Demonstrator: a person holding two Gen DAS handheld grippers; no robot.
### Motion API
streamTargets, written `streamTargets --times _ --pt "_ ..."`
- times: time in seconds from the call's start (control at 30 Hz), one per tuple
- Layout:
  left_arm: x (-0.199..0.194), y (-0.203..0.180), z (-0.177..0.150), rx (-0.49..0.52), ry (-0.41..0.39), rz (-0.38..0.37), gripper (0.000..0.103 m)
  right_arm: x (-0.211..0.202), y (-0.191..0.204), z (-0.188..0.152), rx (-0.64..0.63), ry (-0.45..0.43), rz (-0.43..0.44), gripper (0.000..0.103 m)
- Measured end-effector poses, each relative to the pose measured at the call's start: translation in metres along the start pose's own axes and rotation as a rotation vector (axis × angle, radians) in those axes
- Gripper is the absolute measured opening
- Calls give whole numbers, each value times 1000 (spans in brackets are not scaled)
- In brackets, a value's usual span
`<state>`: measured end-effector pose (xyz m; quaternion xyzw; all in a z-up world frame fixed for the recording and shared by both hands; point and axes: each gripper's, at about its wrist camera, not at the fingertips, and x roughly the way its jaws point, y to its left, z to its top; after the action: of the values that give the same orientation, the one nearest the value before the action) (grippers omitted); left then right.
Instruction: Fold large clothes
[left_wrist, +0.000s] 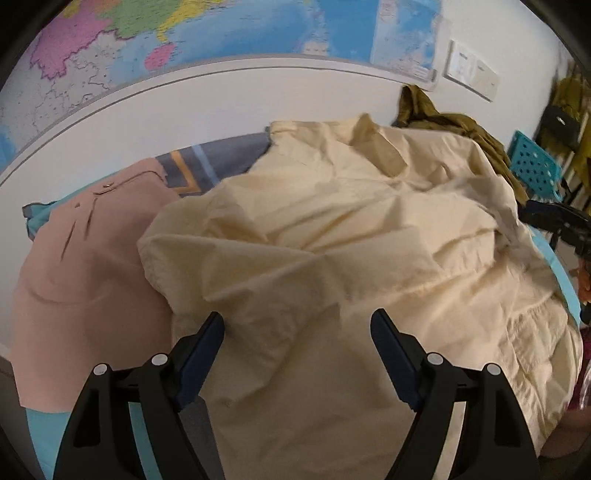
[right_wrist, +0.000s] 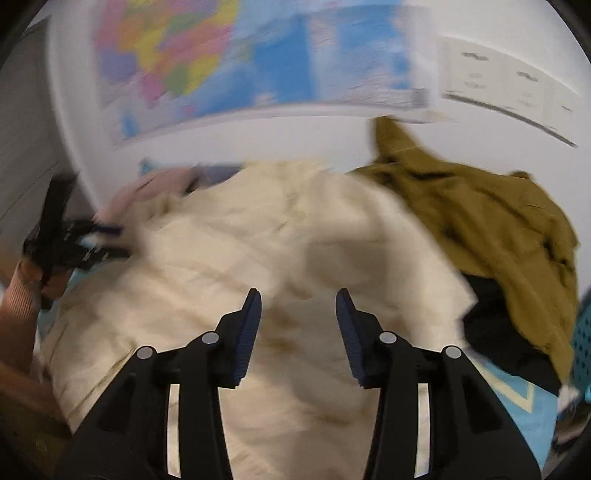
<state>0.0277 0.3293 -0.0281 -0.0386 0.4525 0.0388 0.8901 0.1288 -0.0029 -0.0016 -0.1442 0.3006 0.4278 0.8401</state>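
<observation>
A large cream shirt lies crumpled over the bed and fills the middle of both views. My left gripper hovers just above its near edge, jaws wide open with nothing between them. My right gripper hangs over the cream cloth from the other side, its jaws apart and its pads clear of the fabric. The right wrist view is blurred.
A pink garment lies left of the shirt on the blue patterned bedcover. An olive garment and a black one are piled on the right. A teal perforated stool stands beyond the bed. A map covers the wall.
</observation>
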Motion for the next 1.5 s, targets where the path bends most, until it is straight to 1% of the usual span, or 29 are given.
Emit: streamTargets --times 0.07,0.1,0.13,0.2,0.23,0.27,0.3,0.37,0.4,0.43,0.5,0.57,0.63,0.7,0.73,0.77,0.8,0.87,0.93,1.03,1.07,1.13,1.2,1.23,1.3,1.37,1.43,1.47,1.5 --pt "12 -4 -3 12 34 52 79 27 -1 -6 -8 76 -20 39" --pt "17 -4 -4 12 48 70 79 43 -4 -10 3 106 -52 39" --pt "21 -4 -5 9 55 82 79 58 -3 -11 8 124 -80 39" --pt "19 -4 -6 -2 43 97 79 64 -11 -16 50 124 -66 38" --pt "15 -5 -6 -10 35 99 79 60 -12 -15 59 118 -71 39" --pt "10 -5 -7 -12 26 95 79 49 -9 -14 58 103 -83 43" --pt "-1 -7 -10 -13 4 83 79 37 -5 -14 54 79 -75 45" --pt "-18 -12 -16 1 -27 70 79 9 5 -16 49 37 -11 48" --pt "-24 -15 -19 7 -40 63 79 2 8 -17 46 28 12 50" --pt "-32 -19 -25 15 -56 40 79 -12 18 -22 30 16 43 51" --pt "-44 -25 -37 21 -71 -5 79 -29 37 -33 -14 10 75 60" --pt "-46 -30 -48 17 -66 -7 80 -33 47 -45 -21 31 92 61" --pt "-44 -32 -60 3 -55 -5 80 -23 57 -60 -32 82 86 61" --pt "-44 -29 -74 -38 -48 -17 80 -9 55 -78 -2 146 61 61" --pt "-46 -25 -80 -61 -51 -28 80 -4 52 -82 17 151 64 61" --pt "-48 -22 -85 -85 -58 -41 84 -6 50 -86 26 140 69 62" --pt "-54 -15 -94 -134 -68 -55 89 -9 49 -87 36 130 72 64" --pt "-62 -6 -106 -193 -82 -67 90 -21 48 -86 63 99 85 68" --pt "-73 6 -121 -255 -95 -68 90 -37 43 -86 103 49 133 70" --pt "-82 16 -141 -319 -91 -72 91 -58 35 -89 140 4 131 71" --pt "-84 18 -147 -333 -87 -71 91 -66 31 -93 165 -10 137 72" --pt "-85 17 -153 -344 -80 -66 91 -81 21 -100 219 -36 158 74" --pt "-85 13 -162 -343 -64 -59 91 -96 9 -111 270 -56 143 80" --pt "-86 12 -168 -343 -58 -66 91 -101 5 -114 285 -57 134 80" --pt "-82 8 -175 -354 -40 -108 91 -112 -10 -124 325 -64 119 83" --pt "-83 4 -180 -348 -45 -105 91 -119 -24 -137 380 -65 96 84" --pt "-85 2 -184 -348 -43 -118 91 -122 -35 -151 448 -59 102 85" --pt "-86 2 -184 -350 -41 -134 92 -122 -39 -157 473 -51 105 87" --pt "-86 1 -185 -354 -36 -168 94 -121 -44 -164 502 -44 112 88"
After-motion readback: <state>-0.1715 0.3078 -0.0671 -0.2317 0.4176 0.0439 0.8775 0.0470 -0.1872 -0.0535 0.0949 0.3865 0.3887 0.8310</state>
